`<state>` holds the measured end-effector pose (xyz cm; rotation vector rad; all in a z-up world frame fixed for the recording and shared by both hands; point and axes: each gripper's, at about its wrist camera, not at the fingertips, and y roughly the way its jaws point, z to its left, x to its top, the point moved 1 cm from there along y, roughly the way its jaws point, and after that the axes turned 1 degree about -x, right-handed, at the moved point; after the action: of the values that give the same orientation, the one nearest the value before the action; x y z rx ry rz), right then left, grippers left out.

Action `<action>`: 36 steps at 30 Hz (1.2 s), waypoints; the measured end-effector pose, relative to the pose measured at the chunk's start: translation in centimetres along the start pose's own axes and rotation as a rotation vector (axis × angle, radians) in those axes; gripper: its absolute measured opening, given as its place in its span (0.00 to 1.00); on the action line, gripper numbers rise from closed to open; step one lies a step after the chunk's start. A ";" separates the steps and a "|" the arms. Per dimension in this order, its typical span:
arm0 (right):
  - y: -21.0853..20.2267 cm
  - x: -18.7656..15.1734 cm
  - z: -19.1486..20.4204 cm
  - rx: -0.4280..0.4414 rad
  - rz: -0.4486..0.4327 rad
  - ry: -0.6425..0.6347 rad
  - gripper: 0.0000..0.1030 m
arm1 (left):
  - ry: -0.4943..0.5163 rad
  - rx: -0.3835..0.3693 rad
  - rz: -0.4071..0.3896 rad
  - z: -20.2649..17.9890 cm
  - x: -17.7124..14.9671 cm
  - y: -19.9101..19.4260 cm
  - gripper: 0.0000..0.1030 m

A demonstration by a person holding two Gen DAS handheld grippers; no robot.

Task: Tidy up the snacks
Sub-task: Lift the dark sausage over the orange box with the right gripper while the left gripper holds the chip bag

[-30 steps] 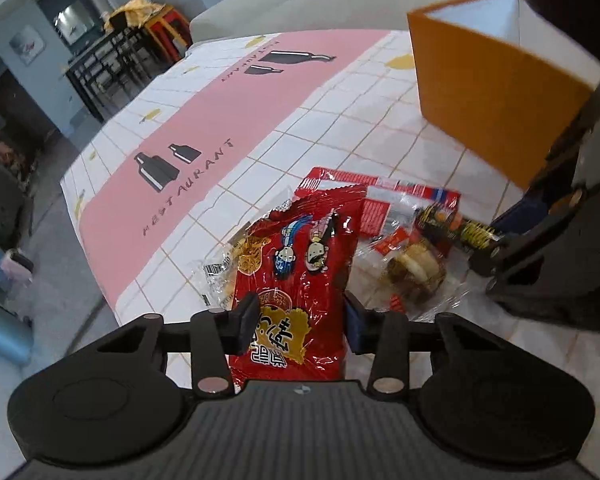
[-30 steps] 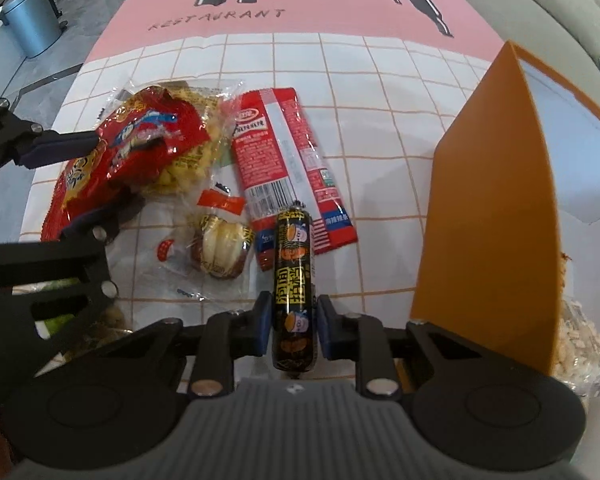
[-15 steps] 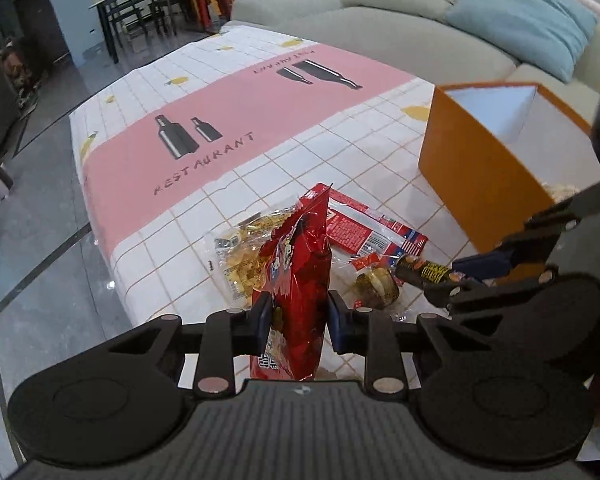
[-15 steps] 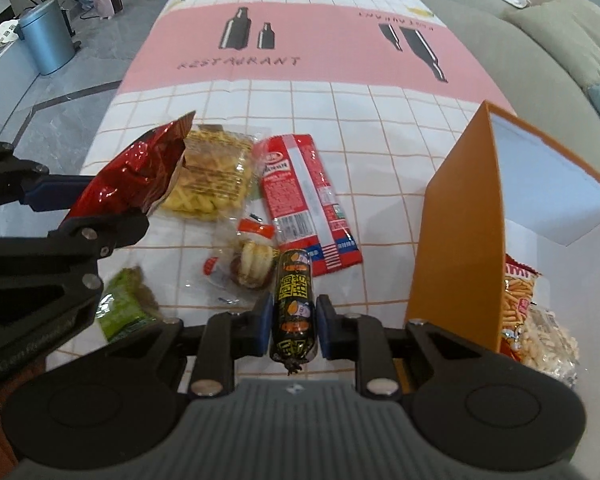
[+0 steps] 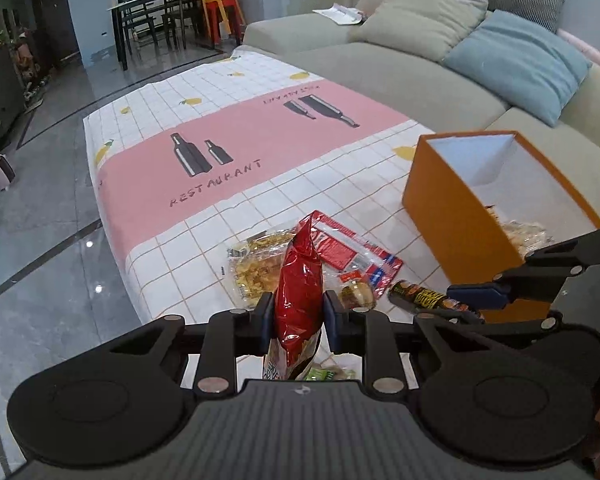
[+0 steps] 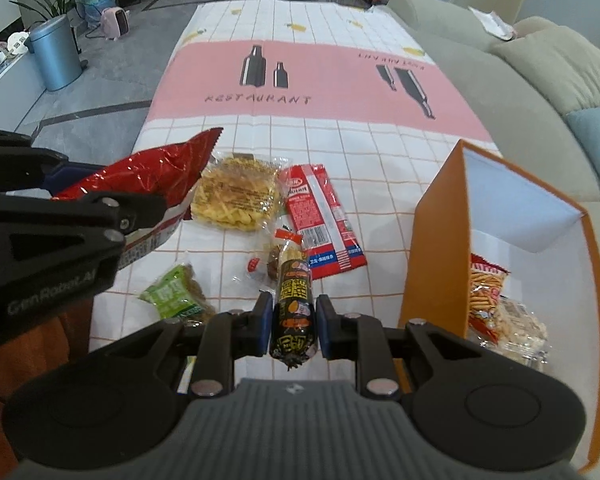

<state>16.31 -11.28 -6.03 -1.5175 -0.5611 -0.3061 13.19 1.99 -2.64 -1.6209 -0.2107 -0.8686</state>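
My left gripper point(image 5: 296, 316) is shut on a red snack bag point(image 5: 300, 292) and holds it upright above the table; the bag also shows in the right wrist view point(image 6: 148, 172). My right gripper point(image 6: 293, 326) is shut on a black and yellow sausage stick point(image 6: 294, 312), lifted off the table, left of the orange box point(image 6: 436, 248). The sausage stick point(image 5: 424, 298) and orange box point(image 5: 456, 220) also show in the left wrist view. The box holds a few snack packs point(image 6: 496, 304).
On the tablecloth point(image 6: 316, 80) lie a clear pack of yellow crisps point(image 6: 236, 196), a long red packet point(image 6: 320, 216), a small wrapped bun point(image 6: 276, 260) and a green packet point(image 6: 176, 292). A sofa point(image 5: 420, 68) runs behind the table. The table's near edge is below the grippers.
Both grippers have risen and pulled back from the pile. The red bag was taken hold of and lifted upright, uncovering the crisps pack; the sausage stick came up with the right gripper.
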 end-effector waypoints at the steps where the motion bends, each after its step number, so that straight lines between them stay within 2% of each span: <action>1: -0.3 -0.1 0.0 0.004 -0.003 0.002 0.20 | -0.011 -0.014 -0.002 0.1 0.0 -0.3 0.28; 4: -1.2 -0.1 0.1 -0.013 -0.008 -0.011 0.20 | -0.033 -0.046 -0.016 0.2 0.3 -1.0 0.28; 13: -2.9 0.3 0.5 -0.039 -0.039 -0.028 0.20 | -0.014 -0.059 -0.059 -0.5 1.1 -2.6 0.27; 19: -2.7 0.7 0.6 -0.038 -0.037 -0.016 0.20 | 0.015 -0.060 -0.060 -1.1 1.5 -2.7 0.27; 22: -2.4 1.4 0.5 -0.029 -0.013 -0.052 0.20 | -0.001 -0.067 -0.043 -0.6 1.8 -2.5 0.27; 25: -2.0 2.7 -1.2 -0.013 0.027 -0.069 0.20 | -0.035 -0.091 -0.021 -0.1 2.3 -2.0 0.28; 30: -1.6 4.5 -3.8 -0.048 0.043 -0.112 0.20 | -0.068 -0.114 0.021 -0.6 3.4 -1.0 0.28; 36: -1.1 5.5 -6.1 -0.024 0.059 -0.128 0.20 | -0.035 -0.116 0.049 -2.6 4.9 -0.2 0.28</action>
<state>21.31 -16.48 -1.97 -1.5812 -0.6142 -0.1712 15.47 -1.93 0.63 -1.7433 -0.1469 -0.8285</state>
